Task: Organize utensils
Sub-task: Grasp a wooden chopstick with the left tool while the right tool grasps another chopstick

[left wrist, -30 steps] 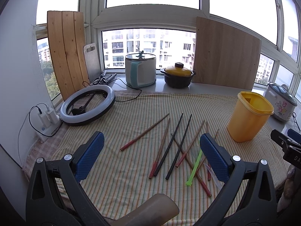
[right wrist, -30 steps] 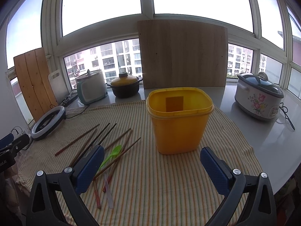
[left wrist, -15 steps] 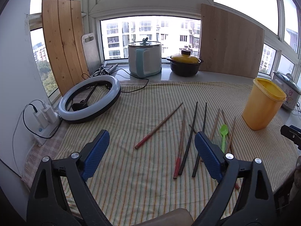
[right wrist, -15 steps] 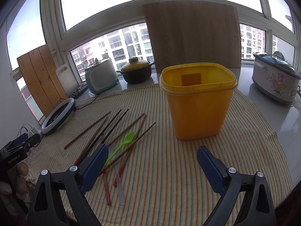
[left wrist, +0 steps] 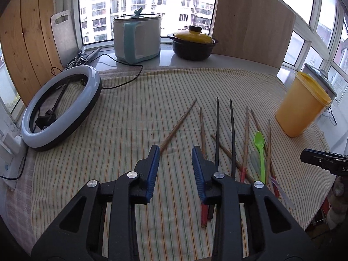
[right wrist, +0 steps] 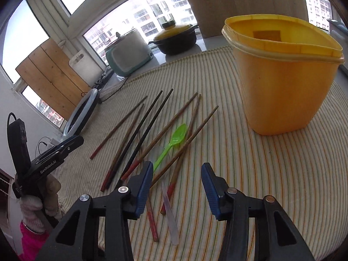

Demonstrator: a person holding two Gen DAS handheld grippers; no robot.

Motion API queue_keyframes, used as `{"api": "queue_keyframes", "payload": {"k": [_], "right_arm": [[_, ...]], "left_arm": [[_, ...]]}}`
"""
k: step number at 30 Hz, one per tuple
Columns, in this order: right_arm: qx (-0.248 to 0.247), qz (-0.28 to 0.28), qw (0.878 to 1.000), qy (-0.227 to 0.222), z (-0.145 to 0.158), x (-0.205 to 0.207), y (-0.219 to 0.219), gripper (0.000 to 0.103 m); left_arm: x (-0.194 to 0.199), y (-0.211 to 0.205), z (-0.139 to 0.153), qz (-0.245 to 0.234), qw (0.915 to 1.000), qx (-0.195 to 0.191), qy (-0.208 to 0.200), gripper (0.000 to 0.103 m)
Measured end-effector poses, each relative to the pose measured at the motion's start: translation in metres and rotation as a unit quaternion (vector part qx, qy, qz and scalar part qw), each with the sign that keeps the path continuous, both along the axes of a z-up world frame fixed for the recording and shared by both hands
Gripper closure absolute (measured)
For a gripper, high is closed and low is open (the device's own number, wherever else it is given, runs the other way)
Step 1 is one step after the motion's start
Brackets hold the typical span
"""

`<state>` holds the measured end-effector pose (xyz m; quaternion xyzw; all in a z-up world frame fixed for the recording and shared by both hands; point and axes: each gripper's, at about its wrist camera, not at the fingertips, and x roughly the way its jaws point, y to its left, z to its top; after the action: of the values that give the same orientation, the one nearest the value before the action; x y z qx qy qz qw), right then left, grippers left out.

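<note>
Several brown, red-tipped chopsticks, two black chopsticks (left wrist: 217, 130) (right wrist: 148, 126), a green spoon (left wrist: 259, 140) (right wrist: 177, 134) and a clear spoon (right wrist: 169, 213) lie scattered on the striped cloth (left wrist: 108, 152). To their right stands a yellow container (left wrist: 302, 106) (right wrist: 280, 82), upright with nothing visible inside. My left gripper (left wrist: 175, 152) hangs low over the left side of the pile, its jaws closing with only cloth between them; one brown chopstick (left wrist: 178, 126) ends behind its left finger. My right gripper (right wrist: 176, 169) is closing too, above the red-tipped ends, without the pads touching them.
A ring light (left wrist: 61, 108) lies at the left by a power strip (left wrist: 8, 143). A white and teal cooker (left wrist: 137, 39) and a black pot with a yellow lid (left wrist: 193, 43) stand on the sill. Wooden boards lean on the windows. A gloved hand (right wrist: 32, 204) holds the left gripper.
Both grippers have dropped and tilted down toward the chopsticks. Their jaws have narrowed from wide apart to a small gap. Nothing on the cloth has moved.
</note>
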<state>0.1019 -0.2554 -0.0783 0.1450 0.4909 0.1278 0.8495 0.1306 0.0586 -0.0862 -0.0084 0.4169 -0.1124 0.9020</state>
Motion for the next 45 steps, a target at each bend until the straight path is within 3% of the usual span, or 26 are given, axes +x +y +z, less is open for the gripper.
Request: {"api": "queue_keyframes", "payload": {"k": [6, 17, 25, 38, 45], "right_arm": [[-0.001, -0.031, 0.998, 0.051, -0.03, 0.032, 0.009, 0.068], [0.015, -0.118, 0.991, 0.059, -0.04, 0.055, -0.002, 0.077], [0.036, -0.139, 0.987, 0.071, -0.048, 0.062, -0.002, 0.081], [0.051, -0.144, 0.985, 0.078, -0.057, 0.065, 0.004, 0.094], [0.07, -0.149, 0.983, 0.079, -0.058, 0.063, -0.005, 0.096]], "left_arm": [[0.022, 0.004, -0.017, -0.006, 0.9995, -0.005, 0.03, 0.081], [0.056, -0.001, -0.03, -0.031, 0.9976, 0.004, 0.062, 0.088], [0.083, -0.03, -0.037, -0.066, 0.9941, 0.032, 0.08, 0.088], [0.114, -0.041, -0.058, -0.063, 0.9902, 0.047, 0.115, 0.088], [0.116, -0.041, -0.059, -0.058, 0.9915, 0.045, 0.108, 0.097]]}}
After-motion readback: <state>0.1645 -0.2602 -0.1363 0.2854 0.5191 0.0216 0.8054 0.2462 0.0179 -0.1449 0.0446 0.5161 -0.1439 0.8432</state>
